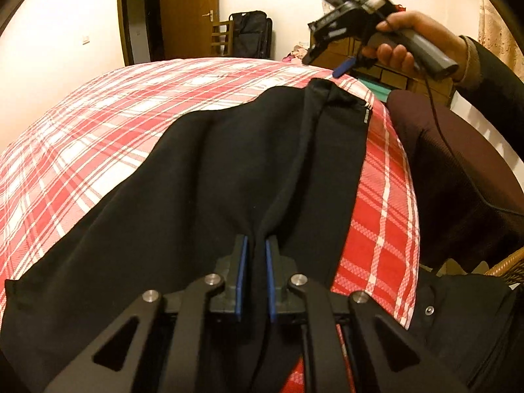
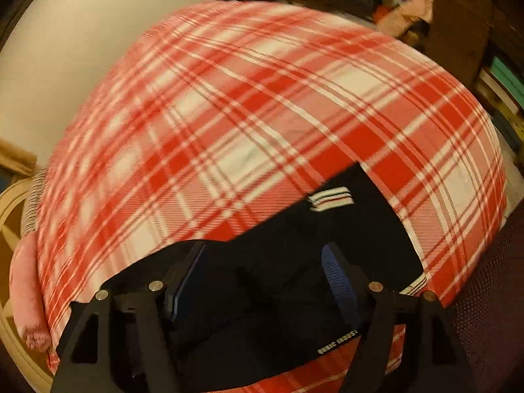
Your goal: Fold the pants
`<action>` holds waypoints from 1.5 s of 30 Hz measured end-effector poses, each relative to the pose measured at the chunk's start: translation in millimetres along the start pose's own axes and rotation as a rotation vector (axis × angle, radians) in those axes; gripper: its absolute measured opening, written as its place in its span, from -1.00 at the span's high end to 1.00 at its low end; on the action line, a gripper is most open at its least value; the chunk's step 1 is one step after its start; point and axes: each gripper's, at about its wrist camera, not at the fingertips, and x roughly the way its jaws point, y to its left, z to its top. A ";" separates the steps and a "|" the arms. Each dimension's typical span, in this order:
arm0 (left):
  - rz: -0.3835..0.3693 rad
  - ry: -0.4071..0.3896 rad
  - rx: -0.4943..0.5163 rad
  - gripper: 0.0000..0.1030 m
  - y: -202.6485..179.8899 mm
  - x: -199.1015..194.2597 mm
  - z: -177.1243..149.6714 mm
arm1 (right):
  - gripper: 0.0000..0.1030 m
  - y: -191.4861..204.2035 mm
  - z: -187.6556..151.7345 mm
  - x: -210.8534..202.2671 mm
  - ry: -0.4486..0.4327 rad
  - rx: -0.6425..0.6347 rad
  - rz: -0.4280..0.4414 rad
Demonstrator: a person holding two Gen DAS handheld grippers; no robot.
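Black pants point(image 1: 229, 170) lie lengthwise on a red and white plaid bed cover point(image 1: 114, 124). My left gripper point(image 1: 255, 262) is shut on a raised fold of the pants at their near end, blue pads pressed to the cloth. A hand point(image 1: 412, 39) holds my right gripper point(image 1: 326, 62) in the air just above the far end of the pants. In the right wrist view, the right gripper point(image 2: 262, 278) stands wide open over the black pants point(image 2: 278, 294), not touching them. A striped label point(image 2: 330, 198) shows on the cloth.
A dark maroon seat point(image 1: 458, 180) stands against the bed's right edge, with a wicker chair point(image 1: 507, 262) beside it. Boxes point(image 1: 393, 75), a black suitcase point(image 1: 252, 32) and a wooden door point(image 1: 188, 13) lie beyond the bed. A pink roll point(image 2: 26, 294) sits at the bed's left edge.
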 end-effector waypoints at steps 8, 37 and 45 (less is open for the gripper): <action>-0.019 -0.031 0.023 0.78 -1.0 -1.1 -2.2 | 0.14 23.8 28.5 40.0 0.093 -0.035 -0.185; -0.015 -0.082 0.064 0.88 -9.9 -4.8 -3.5 | 0.91 -24.2 1.4 -9.7 -0.184 0.044 0.152; 0.022 -0.044 0.114 0.88 -19.7 2.8 -1.6 | 0.89 -75.4 -20.0 21.2 -0.142 0.205 0.201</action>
